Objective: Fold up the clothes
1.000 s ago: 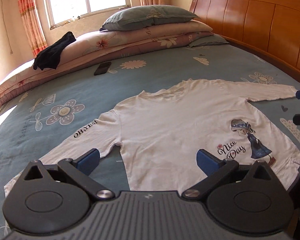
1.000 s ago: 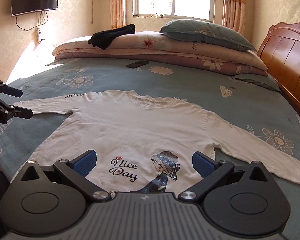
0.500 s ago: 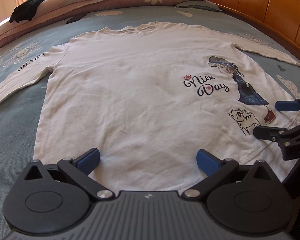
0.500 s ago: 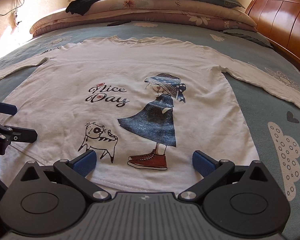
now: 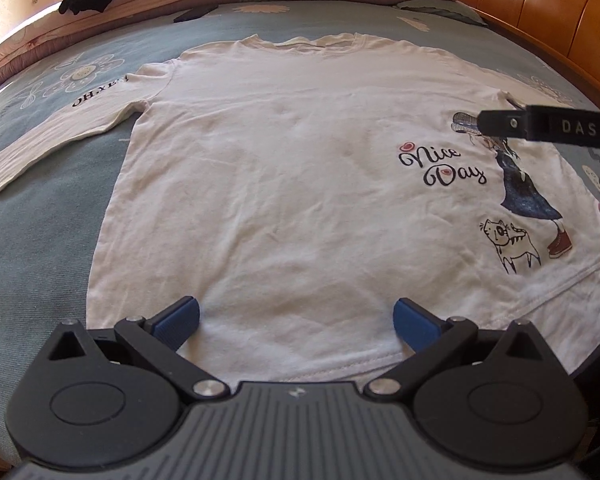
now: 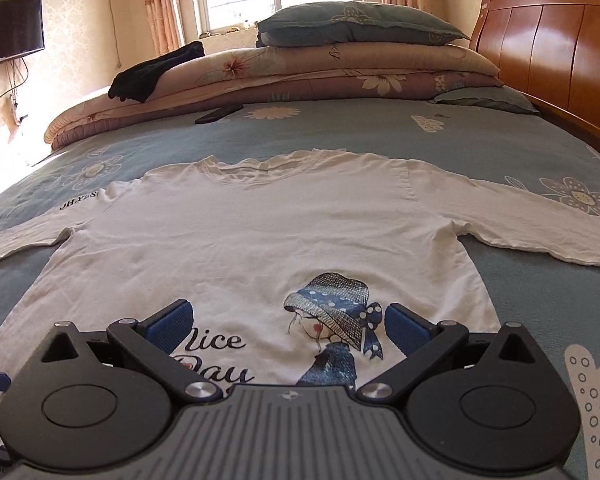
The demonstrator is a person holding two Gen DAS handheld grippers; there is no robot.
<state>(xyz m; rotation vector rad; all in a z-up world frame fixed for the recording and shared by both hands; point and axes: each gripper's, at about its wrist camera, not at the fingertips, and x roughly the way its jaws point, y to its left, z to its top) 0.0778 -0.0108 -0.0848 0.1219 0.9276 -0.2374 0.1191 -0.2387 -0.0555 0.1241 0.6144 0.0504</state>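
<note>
Both tools gape wide and empty: the left tool and right tool above the white shirt, spread flat on the bed.

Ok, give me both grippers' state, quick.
Left gripper: open, holding nothing, over the white shirt hem.
Right gripper: open, holding nothing.

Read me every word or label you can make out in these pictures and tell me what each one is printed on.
"Nice Day": script on the front of the white shirt, beside the girl print.
"OH,YES": black letters on the shirt's sleeve, seen upside down.
"DAS": raised letters on the right hand-held gripper; the rest is cut off.
Nothing else is readable.
</note>
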